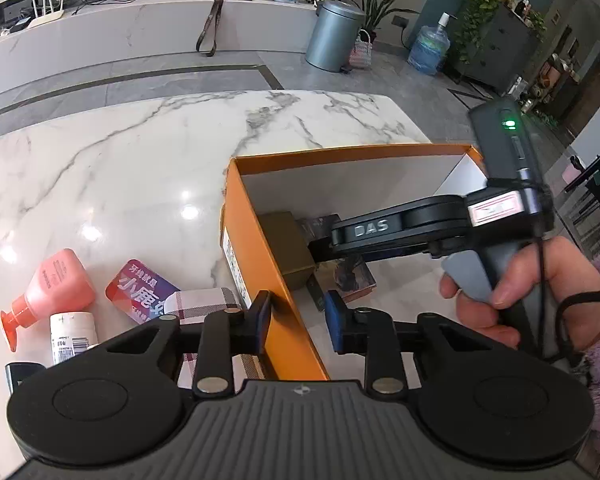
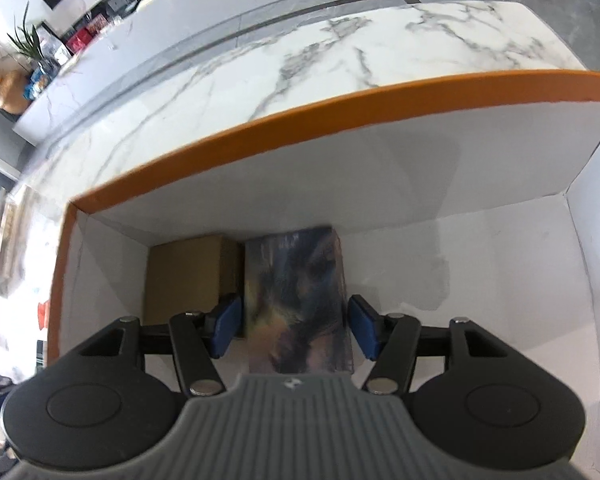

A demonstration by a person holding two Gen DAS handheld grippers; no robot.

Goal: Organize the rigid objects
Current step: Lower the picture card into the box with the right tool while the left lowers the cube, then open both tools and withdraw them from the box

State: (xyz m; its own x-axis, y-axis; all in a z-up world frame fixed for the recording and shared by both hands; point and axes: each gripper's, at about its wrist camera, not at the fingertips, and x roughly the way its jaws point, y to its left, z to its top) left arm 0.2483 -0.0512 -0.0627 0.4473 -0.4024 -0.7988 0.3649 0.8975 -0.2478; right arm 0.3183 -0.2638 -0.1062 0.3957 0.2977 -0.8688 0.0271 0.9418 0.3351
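An orange box with white inside stands on the marble table. Inside lie a gold-brown box and a dark patterned box side by side. My left gripper is open, its jaws astride the orange box's left wall. My right gripper is open inside the orange box, its blue pads on either side of the dark patterned box, not pressing it.
Left of the orange box on the table lie a pink pump bottle, a white bottle, a red-purple tin, a plaid box and a dark item. The right half of the orange box's floor is bare.
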